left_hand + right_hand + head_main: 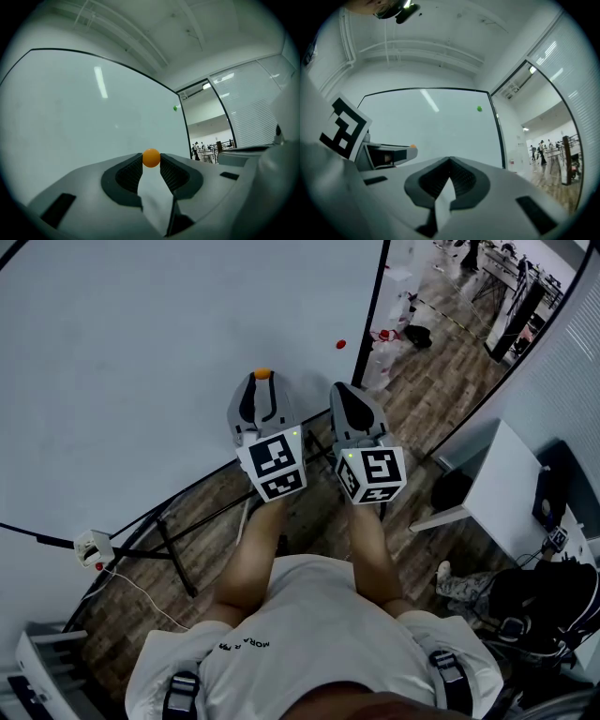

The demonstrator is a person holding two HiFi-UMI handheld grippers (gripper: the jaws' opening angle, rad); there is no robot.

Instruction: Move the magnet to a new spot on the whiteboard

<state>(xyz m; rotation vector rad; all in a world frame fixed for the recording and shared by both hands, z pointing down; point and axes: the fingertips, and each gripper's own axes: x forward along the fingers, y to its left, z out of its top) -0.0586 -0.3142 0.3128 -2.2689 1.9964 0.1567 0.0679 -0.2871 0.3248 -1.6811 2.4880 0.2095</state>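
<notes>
Left gripper [151,165] — jaws clamped on the small orange magnet [151,157], pinched at the very tips. Right gripper [450,163] closed on nothing, idle just beside. Magnet sits close before the whiteboard [141,343]; contact with it can't be judged. Likely light, hard, smooth and round — may squirt from the pads. Grip across its widest part; expect a snap toward the board.

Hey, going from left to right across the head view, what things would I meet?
small white box on a cable → left gripper, shut on the round orange magnet → right gripper, jaws together → white table. The small red dot lines up with the right gripper, so it is left out.
</notes>
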